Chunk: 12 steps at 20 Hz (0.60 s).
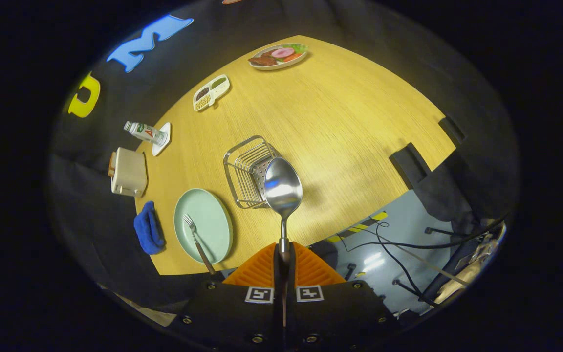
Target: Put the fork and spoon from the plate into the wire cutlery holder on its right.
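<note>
Gripper (pixel 284 254) closed on spoon (pixel 283 188) handle between orange fingers (pixel 311 271), bowl raised over wire cutlery holder (pixel 247 171) on wooden table (pixel 340 122), fork (pixel 197 242) lying on green plate (pixel 203 225) beside holder.

The single camera rides on the tool (pixel 284 254), just behind its two orange fingers (pixel 311 271), and looks forward along them and steeply down from high above the counter (pixel 340 122). The fisheye lens takes in nearly the whole counter, with the wire cutlery holder (pixel 249 171) sitting just beyond the fingers near the middle. The counter's far edge lies well beyond the holder. Off the counter's near edge, beside the fingers, the view reaches down to the floor (pixel 384 244).
</note>
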### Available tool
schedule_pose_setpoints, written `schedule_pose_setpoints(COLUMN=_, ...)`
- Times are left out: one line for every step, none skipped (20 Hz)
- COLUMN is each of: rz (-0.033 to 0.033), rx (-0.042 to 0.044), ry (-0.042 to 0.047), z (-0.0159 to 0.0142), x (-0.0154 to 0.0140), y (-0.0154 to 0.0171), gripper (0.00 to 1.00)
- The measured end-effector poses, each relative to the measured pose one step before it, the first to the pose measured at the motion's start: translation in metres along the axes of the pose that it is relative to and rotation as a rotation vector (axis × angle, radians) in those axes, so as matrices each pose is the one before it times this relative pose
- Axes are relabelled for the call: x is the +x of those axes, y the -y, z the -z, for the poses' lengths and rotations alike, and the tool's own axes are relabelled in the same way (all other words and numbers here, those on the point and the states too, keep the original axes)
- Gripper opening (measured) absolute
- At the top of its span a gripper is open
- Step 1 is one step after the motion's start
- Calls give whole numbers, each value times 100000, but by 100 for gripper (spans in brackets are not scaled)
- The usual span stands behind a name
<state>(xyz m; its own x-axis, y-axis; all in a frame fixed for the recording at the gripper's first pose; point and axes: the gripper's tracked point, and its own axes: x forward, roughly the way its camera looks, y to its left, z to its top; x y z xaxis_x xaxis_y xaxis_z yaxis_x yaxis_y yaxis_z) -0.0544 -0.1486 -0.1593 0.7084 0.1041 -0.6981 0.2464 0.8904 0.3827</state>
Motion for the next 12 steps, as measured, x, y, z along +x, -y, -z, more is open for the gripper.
schedule_pose_setpoints(rz=122, rx=-2031, ry=-2274, z=-204, x=322, y=-232, gripper=2)
schedule_pose_setpoints(rz=322, rx=-1533, ry=-2306, z=-34, x=222, y=-62, gripper=2)
schedule_pose_setpoints(rz=440, rx=-1216, ry=-2916, z=-118, x=271, y=-229, gripper=2)
schedule_pose_setpoints(rz=503, rx=-1035, ry=-2722, z=-243, x=385, y=-171, gripper=3)
schedule_pose_setpoints(rz=447, rx=-644, ry=-2358, z=-213, x=173, y=-111, gripper=3)
schedule_pose_setpoints(rz=251, rx=-106, ry=-2263, z=-338, x=161, y=-78, gripper=3)
schedule_pose_setpoints(rz=108, rx=711, ry=-2512, z=-238, x=192, y=-64, gripper=3)
schedule_pose_setpoints(rz=-197, rx=1138, ry=-3161, z=-119, x=84, y=-162, gripper=3)
schedule_pose_setpoints(rz=-790, rx=1033, ry=-3163, z=-65, x=98, y=-235, gripper=3)
schedule_pose_setpoints(rz=-805, rx=735, ry=-2370, z=-162, x=51, y=-288, gripper=3)
schedule_pose_setpoints(rz=-52, rx=876, ry=-328, z=-406, x=87, y=-83, gripper=4)
schedule_pose_setpoints(rz=90, rx=216, ry=-18, z=-438, x=57, y=-150, gripper=4)
